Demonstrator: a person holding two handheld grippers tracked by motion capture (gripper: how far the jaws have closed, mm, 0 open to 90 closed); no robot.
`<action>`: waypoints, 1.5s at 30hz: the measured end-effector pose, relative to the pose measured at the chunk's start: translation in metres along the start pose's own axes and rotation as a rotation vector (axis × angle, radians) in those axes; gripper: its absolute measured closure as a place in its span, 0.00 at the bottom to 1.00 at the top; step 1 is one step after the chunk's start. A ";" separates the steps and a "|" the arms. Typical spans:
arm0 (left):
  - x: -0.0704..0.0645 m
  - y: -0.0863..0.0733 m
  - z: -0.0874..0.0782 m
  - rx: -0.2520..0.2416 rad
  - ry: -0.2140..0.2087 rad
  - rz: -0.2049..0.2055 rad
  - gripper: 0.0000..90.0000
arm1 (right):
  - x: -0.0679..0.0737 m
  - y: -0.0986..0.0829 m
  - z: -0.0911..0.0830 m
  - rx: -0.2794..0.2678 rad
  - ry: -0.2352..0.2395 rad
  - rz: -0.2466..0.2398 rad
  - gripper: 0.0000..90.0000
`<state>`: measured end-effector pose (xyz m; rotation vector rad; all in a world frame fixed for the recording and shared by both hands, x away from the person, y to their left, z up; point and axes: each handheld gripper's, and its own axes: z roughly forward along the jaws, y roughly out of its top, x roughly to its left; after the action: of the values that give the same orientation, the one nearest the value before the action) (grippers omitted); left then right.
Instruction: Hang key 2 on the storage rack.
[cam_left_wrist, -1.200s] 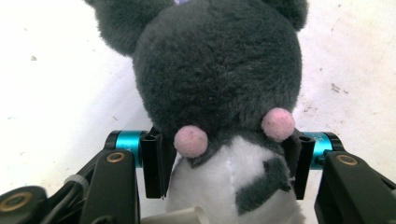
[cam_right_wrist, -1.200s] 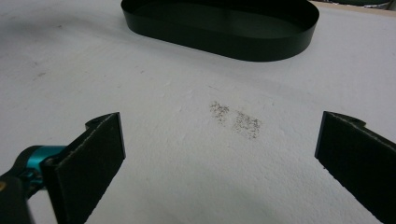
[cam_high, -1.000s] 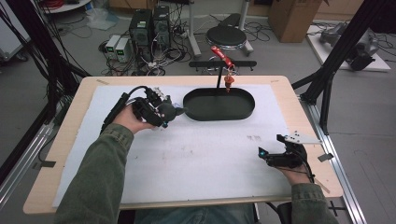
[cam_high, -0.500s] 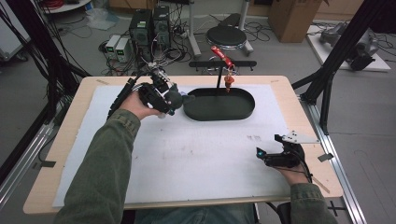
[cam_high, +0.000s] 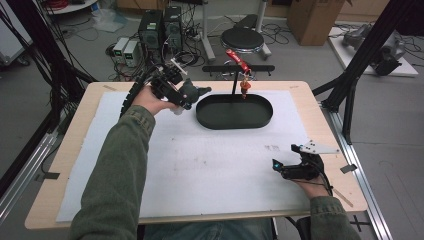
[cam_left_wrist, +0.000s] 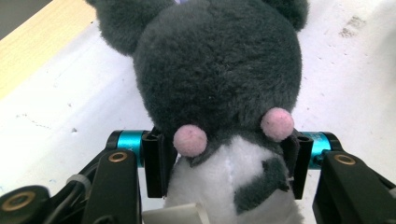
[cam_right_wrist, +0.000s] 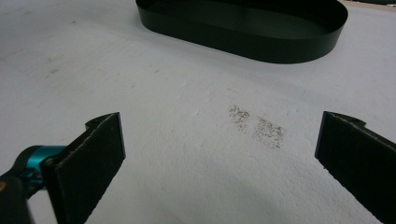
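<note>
No readable text, label, brand, number or sign in any view. White tag (cam_left_wrist: 175, 215) under plush toy (cam_left_wrist: 219, 79): no print can be made out. Cardboard box (cam_high: 309, 14) on floor: no legible marking, too small to tell.

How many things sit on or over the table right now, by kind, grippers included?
Grippers: 2, the left gripper and the right gripper
Plush toys: 1, the grey plush toy, held in the left gripper
Trays: 1, the black oval tray
Total: 4
</note>
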<state>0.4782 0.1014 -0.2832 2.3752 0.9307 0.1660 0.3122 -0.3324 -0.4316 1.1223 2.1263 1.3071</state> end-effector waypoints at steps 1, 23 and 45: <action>-0.001 0.002 0.000 -0.012 -0.001 -0.002 0.54 | 0.000 0.000 0.000 0.002 0.003 -0.001 0.01; 0.004 0.036 -0.002 -0.034 -0.033 -0.027 0.54 | -0.001 -0.002 -0.001 0.009 0.024 0.021 0.01; 0.017 0.041 -0.001 -0.147 -0.052 -0.105 0.54 | -0.001 -0.002 0.002 0.024 0.021 0.015 0.01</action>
<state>0.5143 0.0889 -0.2613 2.1809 0.9816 0.1272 0.3132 -0.3324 -0.4341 1.1417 2.1579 1.3085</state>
